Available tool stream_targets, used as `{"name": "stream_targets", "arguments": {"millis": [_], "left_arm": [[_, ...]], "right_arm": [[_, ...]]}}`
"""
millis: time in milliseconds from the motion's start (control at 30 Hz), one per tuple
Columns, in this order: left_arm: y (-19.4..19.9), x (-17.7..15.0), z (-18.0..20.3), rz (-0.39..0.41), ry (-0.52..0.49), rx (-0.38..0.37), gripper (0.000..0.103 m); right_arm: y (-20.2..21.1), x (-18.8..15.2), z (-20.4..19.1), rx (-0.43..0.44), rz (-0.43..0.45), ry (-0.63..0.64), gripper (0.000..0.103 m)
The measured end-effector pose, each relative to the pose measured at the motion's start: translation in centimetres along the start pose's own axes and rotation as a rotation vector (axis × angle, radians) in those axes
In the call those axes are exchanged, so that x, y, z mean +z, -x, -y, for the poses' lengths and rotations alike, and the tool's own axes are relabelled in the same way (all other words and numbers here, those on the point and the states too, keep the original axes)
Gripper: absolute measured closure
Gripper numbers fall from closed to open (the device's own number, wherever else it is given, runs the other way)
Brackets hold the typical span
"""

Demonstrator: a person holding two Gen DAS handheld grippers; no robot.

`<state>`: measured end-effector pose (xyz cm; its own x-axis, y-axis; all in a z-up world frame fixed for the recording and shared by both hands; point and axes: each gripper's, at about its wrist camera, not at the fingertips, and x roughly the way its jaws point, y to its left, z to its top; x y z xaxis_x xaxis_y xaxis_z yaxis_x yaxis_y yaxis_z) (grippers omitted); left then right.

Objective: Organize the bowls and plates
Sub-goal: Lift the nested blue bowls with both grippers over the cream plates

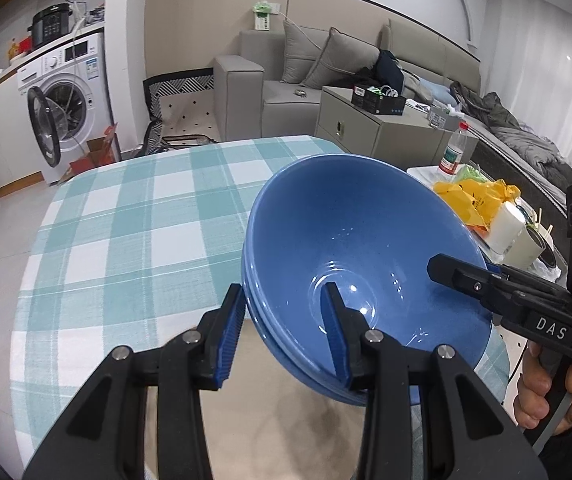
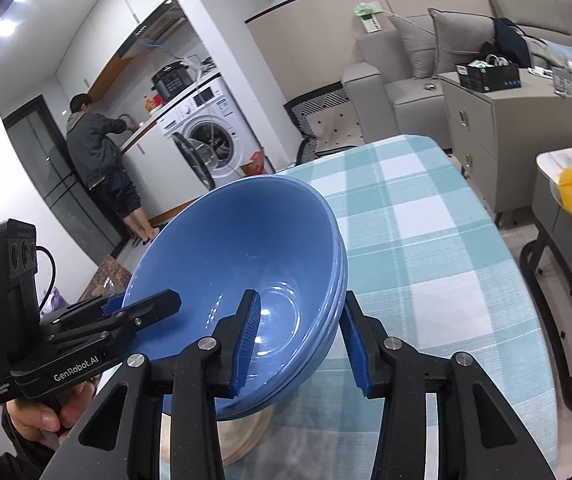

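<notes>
A stack of nested glossy blue bowls (image 1: 365,248) (image 2: 246,256) sits tilted, empty, above the checked tablecloth's near edge.

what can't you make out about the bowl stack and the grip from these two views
- Stack of blue bowls: the rim edges suggest three, but the exact count is unclear; the top bowl hides the others' insides in both views.
- Underside of the stack: hidden by the bowls themselves, so whether it rests on the checked tablecloth is unclear.
- Left gripper and right gripper: fingers straddle the rim; actual contact cannot be told.
</notes>
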<state>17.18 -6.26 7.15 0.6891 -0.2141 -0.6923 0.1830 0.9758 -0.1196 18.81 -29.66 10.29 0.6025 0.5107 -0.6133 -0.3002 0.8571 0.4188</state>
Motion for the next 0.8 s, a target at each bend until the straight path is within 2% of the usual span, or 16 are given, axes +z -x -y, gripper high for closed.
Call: {"name": "stream_targets", "arguments": {"millis": [433,800], "left_arm": [[4.3,-3.0,-3.0,0.042,0.058,0.124,0.065],[4.4,-4.8,-5.1,0.032,0.088,0.172,0.065]], "right_arm": [[-1.2,-1.9,-5.4,0.084,-0.057,0.082,0.061],[-3.3,-3.4,-7.3,0.119,-0.115,0.105,0.061]]}}
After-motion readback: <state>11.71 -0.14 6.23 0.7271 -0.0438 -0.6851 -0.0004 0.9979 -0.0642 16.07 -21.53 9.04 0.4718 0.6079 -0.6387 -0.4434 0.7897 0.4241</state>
